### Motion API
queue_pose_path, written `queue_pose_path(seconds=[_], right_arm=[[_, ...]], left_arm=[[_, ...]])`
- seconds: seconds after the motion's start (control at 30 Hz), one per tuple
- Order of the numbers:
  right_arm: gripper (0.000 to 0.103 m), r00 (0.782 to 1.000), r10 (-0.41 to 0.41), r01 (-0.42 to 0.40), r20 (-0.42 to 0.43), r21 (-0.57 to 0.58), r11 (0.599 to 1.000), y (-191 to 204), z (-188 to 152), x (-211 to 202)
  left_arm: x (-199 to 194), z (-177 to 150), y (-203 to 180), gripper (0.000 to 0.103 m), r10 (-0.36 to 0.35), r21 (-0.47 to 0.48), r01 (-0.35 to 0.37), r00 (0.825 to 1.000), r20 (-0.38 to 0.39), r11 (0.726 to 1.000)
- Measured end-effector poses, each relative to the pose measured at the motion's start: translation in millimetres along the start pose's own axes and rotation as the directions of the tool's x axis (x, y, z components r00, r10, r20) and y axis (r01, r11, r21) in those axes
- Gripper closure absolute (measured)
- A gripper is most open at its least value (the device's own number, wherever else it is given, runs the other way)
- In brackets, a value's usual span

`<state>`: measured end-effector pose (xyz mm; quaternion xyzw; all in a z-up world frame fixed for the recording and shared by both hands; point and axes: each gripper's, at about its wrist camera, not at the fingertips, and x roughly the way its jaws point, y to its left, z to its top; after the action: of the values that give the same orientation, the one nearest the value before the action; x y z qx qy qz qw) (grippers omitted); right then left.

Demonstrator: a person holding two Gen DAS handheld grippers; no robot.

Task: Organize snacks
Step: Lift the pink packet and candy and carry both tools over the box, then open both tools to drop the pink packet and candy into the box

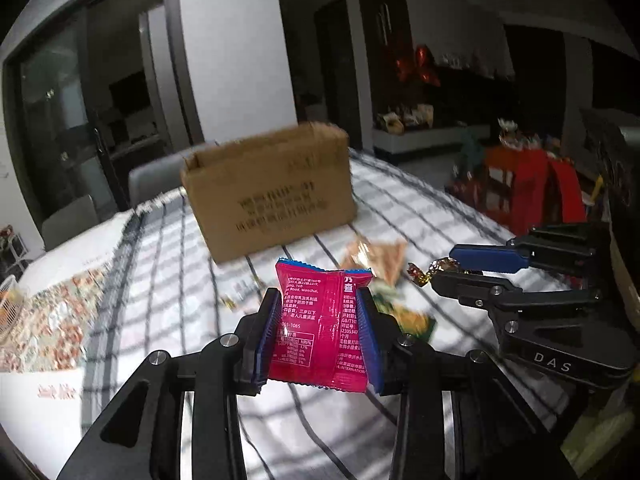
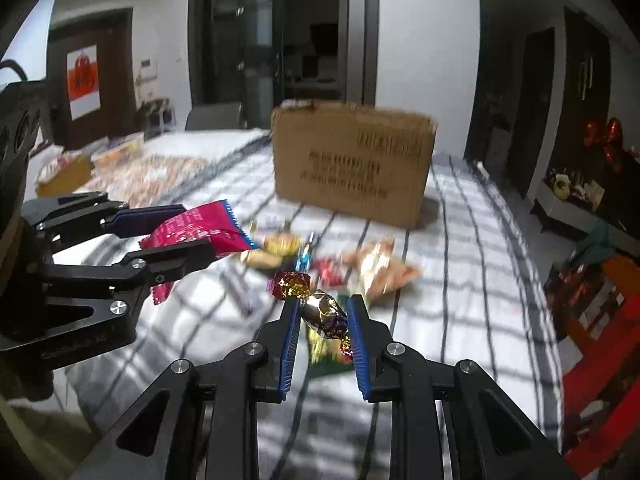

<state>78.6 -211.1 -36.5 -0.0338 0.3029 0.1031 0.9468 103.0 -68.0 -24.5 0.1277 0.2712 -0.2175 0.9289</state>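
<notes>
My left gripper [image 1: 318,300] is shut on a magenta snack packet [image 1: 322,324], held above the checked tablecloth [image 1: 168,264]. In the right wrist view the same packet [image 2: 196,232] shows in the left gripper [image 2: 192,236] at the left. My right gripper [image 2: 323,304] is shut on a foil-wrapped candy [image 2: 326,314] with twisted ends. In the left wrist view that candy [image 1: 434,269] sits between the right gripper's [image 1: 444,266] blue pads. A brown cardboard box [image 1: 272,188], also seen as the box [image 2: 352,168], stands open-topped farther back on the table.
Several loose snack packets [image 2: 376,268] lie scattered on the cloth between the grippers and the box. A white basket [image 1: 10,300] sits at the table's left. Red bags [image 1: 532,188] stand on the floor beyond the right table edge. Grey chairs [image 1: 160,180] stand behind the table.
</notes>
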Motion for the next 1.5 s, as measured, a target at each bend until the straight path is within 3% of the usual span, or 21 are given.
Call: queue_pose_path(seconds=[0.27, 0.57, 0.93, 1.3, 1.37, 1.4, 1.43, 1.5], right_arm=[[0.078, 0.995, -0.021, 0.015, 0.100, 0.054, 0.998, -18.2, 52.8, 10.0], [0.078, 0.988, -0.040, 0.030, 0.152, 0.069, 0.997, -40.8, 125.2, 37.0], [0.078, 0.994, -0.025, 0.014, 0.102, 0.103, 0.995, -63.5, 188.1, 82.2], [0.077, 0.997, -0.067, 0.064, 0.025, 0.095, 0.993, -79.6, 211.7, 128.1], [0.075, 0.997, -0.077, 0.075, 0.013, 0.097, 0.992, -83.4, 213.8, 135.0], [0.065, 0.996, -0.086, 0.085, 0.004, 0.102, 0.991, -85.4, 214.3, 137.6], [0.056, 0.995, -0.096, 0.095, 0.001, 0.110, 0.989, -86.6, 214.4, 138.6], [0.055, 0.995, -0.101, 0.100, 0.003, 0.113, 0.989, -88.0, 212.1, 136.9]], left_arm=[[4.1, 45.8, 27.0, 0.066, 0.052, 0.002, -0.053, 0.994, 0.091, 0.999], [36.0, 99.9, 66.2, 0.066, 0.065, -0.031, -0.063, 0.993, 0.100, 0.998], [87.1, 157.8, 103.0, 0.066, 0.064, -0.056, -0.061, 0.996, 0.060, 0.997], [153.2, 193.4, 124.3, 0.065, 0.015, -0.113, -0.019, 0.999, -0.041, 0.993], [160.7, 196.1, 127.2, 0.052, 0.020, -0.131, -0.028, 0.998, -0.058, 0.991], [162.3, 196.4, 127.4, 0.038, 0.034, -0.136, -0.042, 0.997, -0.062, 0.990], [162.4, 196.2, 127.7, 0.032, 0.049, -0.143, -0.057, 0.997, -0.060, 0.988], [160.3, 193.8, 129.1, 0.032, 0.059, -0.152, -0.067, 0.996, -0.062, 0.986]])
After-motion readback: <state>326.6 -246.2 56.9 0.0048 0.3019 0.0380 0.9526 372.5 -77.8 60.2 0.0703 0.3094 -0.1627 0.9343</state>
